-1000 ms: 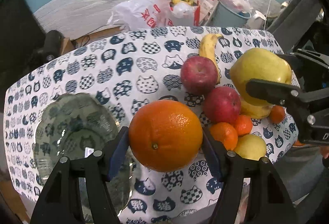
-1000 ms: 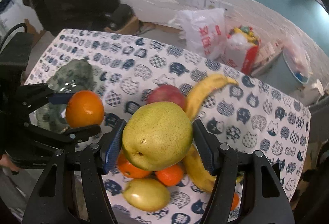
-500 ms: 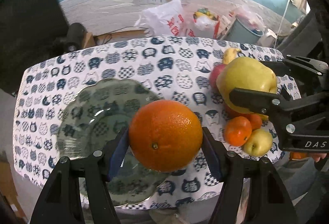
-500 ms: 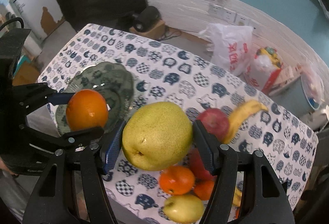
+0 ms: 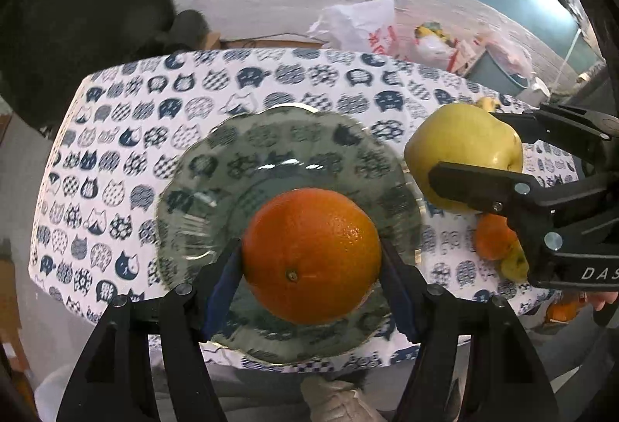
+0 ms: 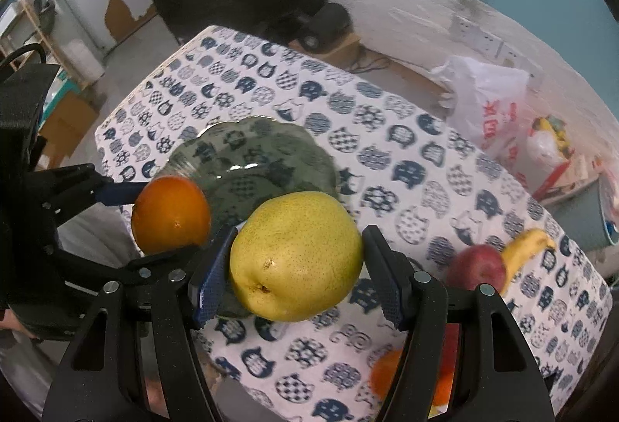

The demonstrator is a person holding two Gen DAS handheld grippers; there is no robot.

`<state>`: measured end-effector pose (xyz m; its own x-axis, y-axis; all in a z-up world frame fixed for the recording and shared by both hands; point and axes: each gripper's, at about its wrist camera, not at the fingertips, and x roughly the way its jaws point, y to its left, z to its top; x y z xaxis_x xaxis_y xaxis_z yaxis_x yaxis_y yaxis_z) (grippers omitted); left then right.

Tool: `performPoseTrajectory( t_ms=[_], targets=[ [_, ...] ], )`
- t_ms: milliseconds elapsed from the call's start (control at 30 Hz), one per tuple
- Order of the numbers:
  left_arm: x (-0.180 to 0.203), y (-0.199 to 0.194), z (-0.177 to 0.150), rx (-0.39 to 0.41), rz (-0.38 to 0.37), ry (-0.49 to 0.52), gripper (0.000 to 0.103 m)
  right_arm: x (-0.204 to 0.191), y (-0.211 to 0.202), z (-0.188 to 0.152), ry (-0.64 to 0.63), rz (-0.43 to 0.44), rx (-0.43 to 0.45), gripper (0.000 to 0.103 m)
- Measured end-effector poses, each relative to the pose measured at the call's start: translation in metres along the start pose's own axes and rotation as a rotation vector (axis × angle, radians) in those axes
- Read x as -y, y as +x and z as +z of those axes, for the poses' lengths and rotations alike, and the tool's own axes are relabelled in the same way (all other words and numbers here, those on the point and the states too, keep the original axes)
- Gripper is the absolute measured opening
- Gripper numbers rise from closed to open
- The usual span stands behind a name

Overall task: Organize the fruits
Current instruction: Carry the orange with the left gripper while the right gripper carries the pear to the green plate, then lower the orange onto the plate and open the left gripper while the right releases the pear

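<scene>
My left gripper [image 5: 311, 259] is shut on a large orange [image 5: 311, 255] and holds it in the air above a scalloped glass plate [image 5: 216, 189] on the cat-print tablecloth. My right gripper [image 6: 296, 259] is shut on a yellow-green pear [image 6: 296, 255], hanging just to the right of the plate [image 6: 267, 158]. In the left wrist view the pear [image 5: 464, 147] shows at right between the right gripper's black fingers [image 5: 472, 182]. In the right wrist view the orange [image 6: 170, 215] shows at left.
A red apple [image 6: 477, 267], a banana [image 6: 526, 247] and small oranges [image 5: 493, 236] lie on the table's right side. Plastic bags [image 5: 359, 27] and a bucket [image 5: 499, 69] stand on the floor behind. The tablecloth [image 5: 127, 135] hangs over the near edge.
Both grippers have moved left with their fruit. The orange, earlier beside the plate, now hangs over its middle, and the pear has left the fruit pile and reached the plate's right rim.
</scene>
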<state>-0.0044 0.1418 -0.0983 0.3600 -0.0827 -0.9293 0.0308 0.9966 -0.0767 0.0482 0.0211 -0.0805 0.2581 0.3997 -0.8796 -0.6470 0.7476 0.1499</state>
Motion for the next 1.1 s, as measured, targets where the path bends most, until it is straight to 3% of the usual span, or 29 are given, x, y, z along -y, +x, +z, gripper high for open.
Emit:
performPoseTrajectory(
  t_ms=[367,833,1100],
  targets=[
    [-0.035,0.028,-0.019,-0.078,0.047,-0.045,0.070,-0.023,0.047,0.002,-0.032,0.025,-0.087,0.066],
    [-0.040,0.068,-0.033,-0.196,0.051,-0.074,0.070,-0.023,0.092,-0.018,-0.036,0.024,-0.202,0.066],
    [-0.037,0.056,-0.028,-0.142,0.083,-0.052,0.068,-0.023,0.098,-0.019,-0.041,0.028,-0.213,0.067]
  ],
)
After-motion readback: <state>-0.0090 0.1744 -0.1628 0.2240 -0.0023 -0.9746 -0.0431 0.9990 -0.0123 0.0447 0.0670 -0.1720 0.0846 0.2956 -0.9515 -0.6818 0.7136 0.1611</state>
